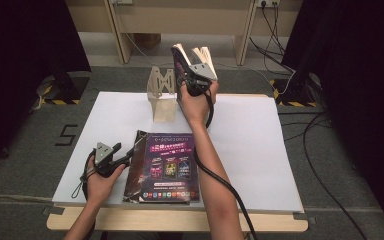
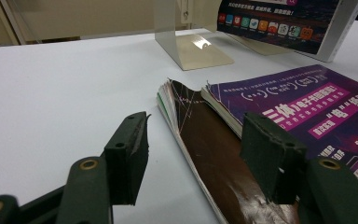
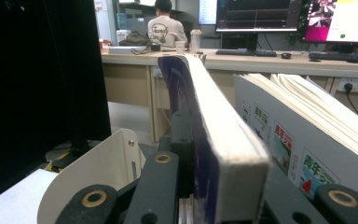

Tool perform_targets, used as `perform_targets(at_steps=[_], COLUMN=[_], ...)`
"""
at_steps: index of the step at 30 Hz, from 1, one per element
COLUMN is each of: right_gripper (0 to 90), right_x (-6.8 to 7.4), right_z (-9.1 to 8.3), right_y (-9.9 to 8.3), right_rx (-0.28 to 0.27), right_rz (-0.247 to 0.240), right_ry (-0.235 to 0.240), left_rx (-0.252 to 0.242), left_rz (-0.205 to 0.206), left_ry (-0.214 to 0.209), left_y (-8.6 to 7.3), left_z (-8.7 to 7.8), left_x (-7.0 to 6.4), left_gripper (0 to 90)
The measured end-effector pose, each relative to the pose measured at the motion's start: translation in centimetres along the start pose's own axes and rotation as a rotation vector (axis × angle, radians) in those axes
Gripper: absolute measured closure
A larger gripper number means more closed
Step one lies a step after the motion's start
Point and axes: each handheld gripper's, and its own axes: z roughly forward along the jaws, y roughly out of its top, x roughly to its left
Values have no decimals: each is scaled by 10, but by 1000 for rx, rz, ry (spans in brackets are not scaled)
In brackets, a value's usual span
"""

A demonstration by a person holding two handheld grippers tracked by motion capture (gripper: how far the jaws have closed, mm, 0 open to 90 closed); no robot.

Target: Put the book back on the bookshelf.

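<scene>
My right gripper (image 1: 194, 70) is raised above the table's far edge and shut on a thick purple-covered book (image 1: 182, 57). In the right gripper view that purple-covered book (image 3: 223, 140) stands edge-on between the jaws of the right gripper (image 3: 209, 196). A white-covered book (image 3: 298, 149) fans open just to its right; whether it is gripped too I cannot tell. My left gripper (image 1: 125, 160) rests at the left edge of a purple magazine (image 1: 169, 167). It is open, and the jaws of the left gripper (image 2: 200, 161) straddle a brown-covered magazine (image 2: 209, 149) under the purple magazine (image 2: 307, 112).
A cream metal bookend (image 1: 162, 97) stands on the white board (image 1: 260, 145) behind the magazines, and the same bookend (image 2: 191, 46) lies ahead of my left jaws. Cables trail on the floor at right. Desks, monitors and a seated person lie beyond.
</scene>
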Motion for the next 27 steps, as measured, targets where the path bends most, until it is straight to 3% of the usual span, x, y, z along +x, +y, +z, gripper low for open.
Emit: perform_targets(at_steps=[15, 24, 27], right_gripper=[832, 829, 825], right_x=[-2, 2, 2], right_z=[11, 14, 13], right_y=[-7, -20, -20], right_rx=[-22, -39, -23], right_rz=[29, -6, -42], right_ry=[-38, -60, -58], left_rx=[0, -1, -2], left_rz=[5, 6, 10], left_ry=[0, -1, -3], left_y=[0, 0, 0], left_z=[1, 0, 1], left_x=[0, 0, 0], left_gripper=[412, 413, 414])
